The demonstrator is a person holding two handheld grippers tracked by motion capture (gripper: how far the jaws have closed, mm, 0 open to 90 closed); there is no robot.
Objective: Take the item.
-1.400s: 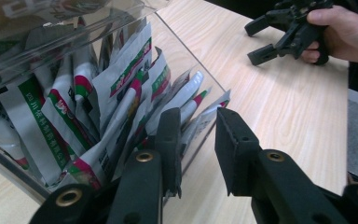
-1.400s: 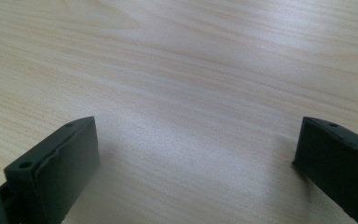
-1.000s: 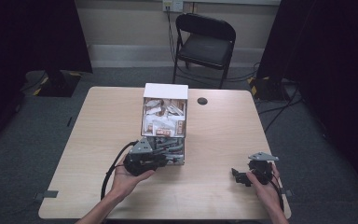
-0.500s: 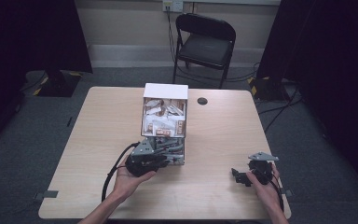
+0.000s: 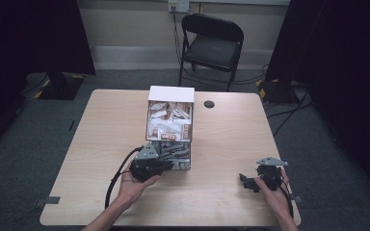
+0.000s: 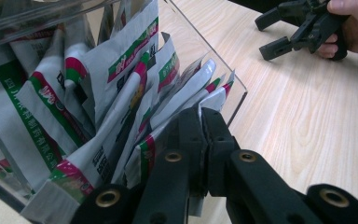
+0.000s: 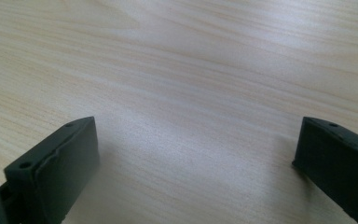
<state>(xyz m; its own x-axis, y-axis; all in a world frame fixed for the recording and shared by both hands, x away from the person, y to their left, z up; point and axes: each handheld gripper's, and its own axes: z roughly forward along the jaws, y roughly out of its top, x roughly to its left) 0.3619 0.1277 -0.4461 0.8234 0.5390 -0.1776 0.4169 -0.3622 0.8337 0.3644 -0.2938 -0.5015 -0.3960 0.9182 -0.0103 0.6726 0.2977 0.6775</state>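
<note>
Left gripper view: left gripper jaws pressed together on the top edge of a sachet, at the near corner of the clear box packed with upright sachets. Step in hand looks like pulling one sachet out. Next move calls for a straight lift clear of the box rim without dragging neighbours along. Right gripper rests well apart on the bare table, jaws spread wide, nothing between them.

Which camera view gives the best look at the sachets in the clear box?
The left gripper view: the sachets stand close, printing visible, left gripper shut on one. The high view shows them small, inside the clear box.
</note>
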